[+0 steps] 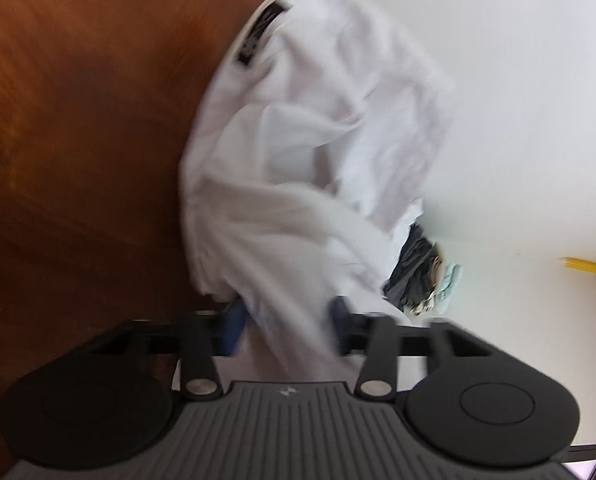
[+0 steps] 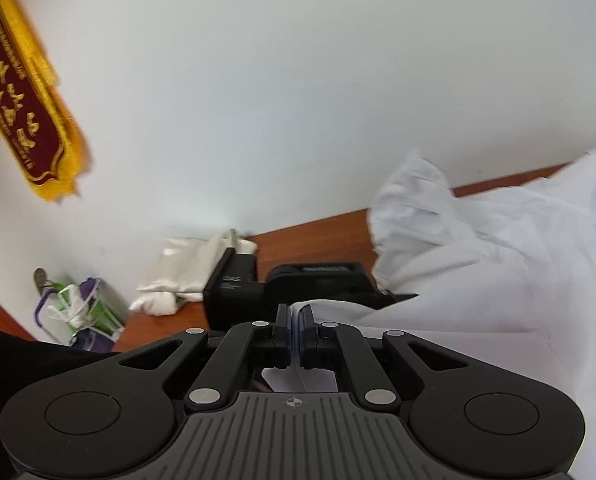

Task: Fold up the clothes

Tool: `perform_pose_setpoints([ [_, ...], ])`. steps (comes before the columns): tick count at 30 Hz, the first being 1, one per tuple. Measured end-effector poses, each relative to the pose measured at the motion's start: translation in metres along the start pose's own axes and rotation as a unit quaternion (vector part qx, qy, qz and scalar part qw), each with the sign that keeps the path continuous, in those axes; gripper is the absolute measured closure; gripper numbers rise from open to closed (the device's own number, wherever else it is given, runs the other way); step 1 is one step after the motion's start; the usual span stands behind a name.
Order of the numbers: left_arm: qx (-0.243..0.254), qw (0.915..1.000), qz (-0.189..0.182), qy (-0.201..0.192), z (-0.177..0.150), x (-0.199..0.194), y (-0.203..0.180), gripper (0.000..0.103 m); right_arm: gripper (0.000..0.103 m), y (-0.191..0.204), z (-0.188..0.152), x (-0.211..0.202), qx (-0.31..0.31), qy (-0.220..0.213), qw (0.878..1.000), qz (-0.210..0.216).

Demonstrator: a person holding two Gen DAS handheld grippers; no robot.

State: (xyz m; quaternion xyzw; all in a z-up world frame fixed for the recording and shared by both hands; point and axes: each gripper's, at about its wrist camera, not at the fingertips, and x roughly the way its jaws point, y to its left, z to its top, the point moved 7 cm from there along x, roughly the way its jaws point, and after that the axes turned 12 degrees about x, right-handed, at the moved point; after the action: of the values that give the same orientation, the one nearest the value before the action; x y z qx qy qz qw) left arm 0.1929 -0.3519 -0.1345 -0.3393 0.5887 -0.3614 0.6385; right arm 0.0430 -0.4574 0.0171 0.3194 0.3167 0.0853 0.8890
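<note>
Left wrist view: white garment (image 1: 309,152), thin and soft, heavily creased, bunched into a hanging mass with a black rectangular label (image 1: 258,36) near its top edge. Blurred throughout. Left claw (image 1: 288,326) with blue pads spread apart, a twisted fold of the cloth running between them; cannot tell whether pinched or merely draped through. Behind the cloth, reddish-brown wood bench (image 1: 70,140), smooth with faint grain. Plain white wall (image 1: 517,100) to the right. Small dark grey crumpled pile (image 1: 413,272) with a pale blue scrap beside it, just past the garment's lower edge.

Right wrist view: right claw (image 2: 295,334) closed, blue pads clamped on a thin edge of the white garment (image 2: 477,264), which billows up to the right in loose ruffled folds. Ahead, black boxy device (image 2: 290,292) resting on the wood bench (image 2: 317,236). Cream cloth bag (image 2: 190,264), slumped and wrinkled, against the wall (image 2: 298,80). Glossy plastic bag (image 2: 78,312), purple, green and white, at far left. Maroon pennant (image 2: 22,92) with gold fringe and gold lettering hanging on the wall, tilted in frame.
</note>
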Motion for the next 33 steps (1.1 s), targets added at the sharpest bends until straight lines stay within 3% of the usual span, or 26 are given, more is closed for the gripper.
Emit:
perform_pose_setpoints([
  [2, 0.019, 0.9988, 0.006, -0.045, 0.008, -0.024, -0.005, 0.087, 0.097, 0.011, -0.002, 0.0, -0.005, 0.004, 1.0, 0.006],
  [6, 0.063, 0.9899, 0.041, -0.12, 0.025, -0.077, -0.014, 0.09, 0.097, 0.035, -0.011, 0.0, -0.009, 0.016, 1.0, 0.025],
  [10, 0.13, 0.9724, 0.073, -0.179, 0.044, -0.132, -0.027, 0.091, 0.097, 0.059, -0.019, 0.012, -0.005, 0.031, 0.998, 0.053],
  [14, 0.185, 0.955, 0.104, -0.208, 0.064, -0.182, -0.034, 0.091, 0.094, 0.089, -0.027, 0.033, -0.009, 0.049, 0.996, 0.08],
  [18, 0.26, 0.9349, 0.152, -0.189, 0.078, -0.208, -0.031, 0.091, 0.091, 0.111, -0.04, 0.05, -0.017, 0.054, 0.994, 0.092],
  [24, 0.34, 0.9048, 0.212, -0.143, 0.076, -0.236, 0.007, 0.091, 0.082, 0.117, -0.064, 0.044, -0.046, 0.037, 0.998, 0.038],
  [29, 0.349, 0.9045, 0.207, -0.132, 0.076, -0.268, 0.038, 0.09, 0.074, 0.107, -0.087, 0.027, -0.056, 0.003, 0.998, -0.04],
  [31, 0.349, 0.9074, 0.199, -0.122, 0.08, -0.269, 0.049, 0.08, 0.072, 0.099, -0.098, 0.017, -0.054, -0.01, 0.996, -0.075],
  [32, 0.346, 0.9101, 0.195, -0.118, 0.084, -0.261, 0.061, 0.068, 0.072, 0.094, -0.104, 0.011, -0.053, -0.016, 0.994, -0.093],
  [33, 0.341, 0.9135, 0.189, -0.116, 0.086, -0.259, 0.068, 0.062, 0.071, 0.089, -0.109, 0.005, -0.051, -0.023, 0.992, -0.11],
])
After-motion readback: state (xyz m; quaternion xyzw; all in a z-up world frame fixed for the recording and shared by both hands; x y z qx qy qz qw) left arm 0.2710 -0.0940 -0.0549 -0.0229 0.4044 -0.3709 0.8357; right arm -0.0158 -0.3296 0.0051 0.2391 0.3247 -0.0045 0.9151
